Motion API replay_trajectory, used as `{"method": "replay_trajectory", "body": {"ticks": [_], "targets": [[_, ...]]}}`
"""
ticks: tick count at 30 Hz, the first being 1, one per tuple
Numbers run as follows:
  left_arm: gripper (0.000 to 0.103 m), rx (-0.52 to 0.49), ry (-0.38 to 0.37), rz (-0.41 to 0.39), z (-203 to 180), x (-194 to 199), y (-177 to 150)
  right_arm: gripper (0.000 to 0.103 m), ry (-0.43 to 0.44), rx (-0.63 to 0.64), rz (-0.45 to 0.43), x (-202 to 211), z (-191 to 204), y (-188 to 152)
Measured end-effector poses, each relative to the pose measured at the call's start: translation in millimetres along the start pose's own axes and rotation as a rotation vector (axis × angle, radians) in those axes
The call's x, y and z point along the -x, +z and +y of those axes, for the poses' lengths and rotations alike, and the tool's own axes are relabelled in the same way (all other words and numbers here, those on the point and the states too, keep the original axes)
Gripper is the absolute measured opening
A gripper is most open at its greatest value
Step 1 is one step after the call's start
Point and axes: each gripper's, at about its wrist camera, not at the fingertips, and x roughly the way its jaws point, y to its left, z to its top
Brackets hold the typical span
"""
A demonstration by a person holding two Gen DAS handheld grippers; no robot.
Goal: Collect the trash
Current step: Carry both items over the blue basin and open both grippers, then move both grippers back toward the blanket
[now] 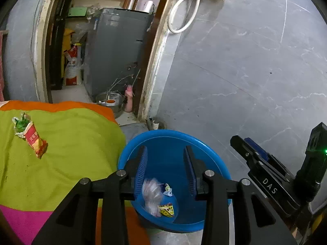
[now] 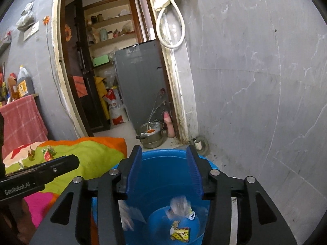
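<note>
Trash in two places. Clear crumpled plastic bag (image 1: 151,194) and small yellow printed wrapper (image 1: 166,210) lying together at the bottom of blue bucket (image 1: 169,136), touching each other. From the right wrist view, same bag (image 2: 179,204) blurred, wrapper (image 2: 180,233) below it, a second pale film of plastic (image 2: 127,217) against the bucket's inner wall at left. Red snack packet (image 1: 33,138), torn open at its upper end, green and white shreds showing, lying on the lime-green part of the quilt (image 1: 71,153), well apart from the bucket.

Bucket standing on grey floor, touching or just beside the quilt's edge; cannot tell which. Quilt banded orange, lime, magenta.

Left gripper (image 1: 165,169) poised above the bucket's mouth, blue ribbed fingers (image 1: 142,167) spread wide, nothing between them. Right gripper (image 2: 164,171) likewise over the bucket rim (image 2: 212,164), fingers (image 2: 194,173) parted, nothing held. Each gripper visible from the side in the other's view.

Beyond: open doorway, grey appliance (image 1: 118,49) inside, steel pot (image 2: 151,134) with orange contents on the floor before it, pink bottle (image 1: 128,98) beside the frame. White hose (image 1: 184,14) looped on the grey wall.
</note>
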Motion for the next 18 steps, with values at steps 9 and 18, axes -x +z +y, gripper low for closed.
{"method": "replay_trajectory", "body": {"ticks": [9, 18], "targets": [[0.059, 0.048, 0.068, -0.116, 19.5, 44.0, 8.6, 0.069, 0.030, 0.016, -0.054, 19.7, 14.5, 10.8], [0.098, 0.090, 0.224, -0.263, 55.7, 123.5, 20.3, 0.101, 0.110, 0.045, -0.156, 48.7, 63.2, 38.5]]}}
